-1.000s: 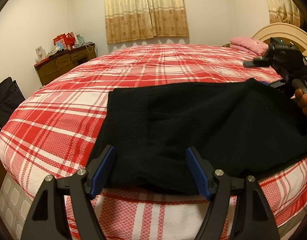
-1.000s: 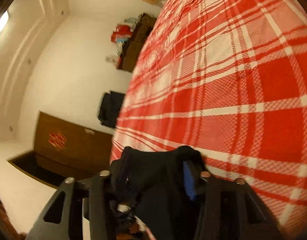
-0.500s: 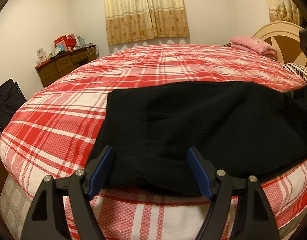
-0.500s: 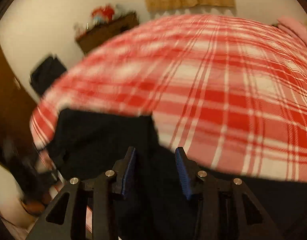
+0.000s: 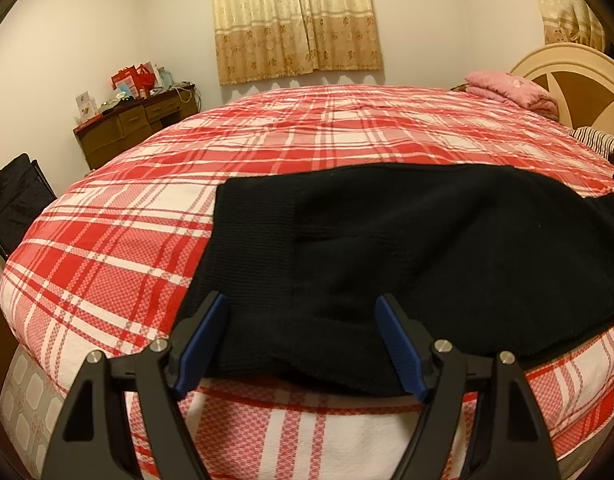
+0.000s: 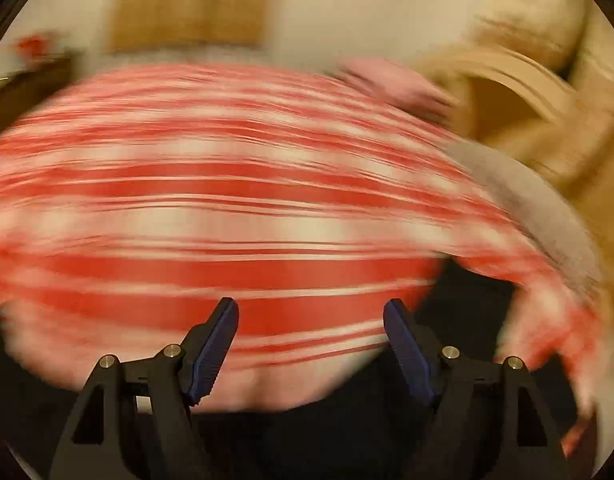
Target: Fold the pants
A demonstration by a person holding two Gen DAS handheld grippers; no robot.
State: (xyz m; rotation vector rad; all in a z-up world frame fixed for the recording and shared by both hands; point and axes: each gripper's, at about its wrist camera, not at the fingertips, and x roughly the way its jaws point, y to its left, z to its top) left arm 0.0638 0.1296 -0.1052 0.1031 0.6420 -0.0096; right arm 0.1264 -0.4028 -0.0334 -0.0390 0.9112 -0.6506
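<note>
Warm, dim indoor light; the left wrist view is sharp, the right smeared by motion blur; fisheye edges bend and darken.

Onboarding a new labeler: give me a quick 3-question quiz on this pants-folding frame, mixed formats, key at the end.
1. True or false: the left gripper is clamped shut on the black pants.
2. Multiple choice: the pink folded blanket lies A) on the dresser, B) at the far right of the bed by the headboard, C) on top of the pants.
3. Fill in: in the right wrist view, the right gripper has its jaws ____ with nothing between them.

Key: 1 false, its jaws are spread over the near edge of the pants; 2 B; 3 open.
</note>
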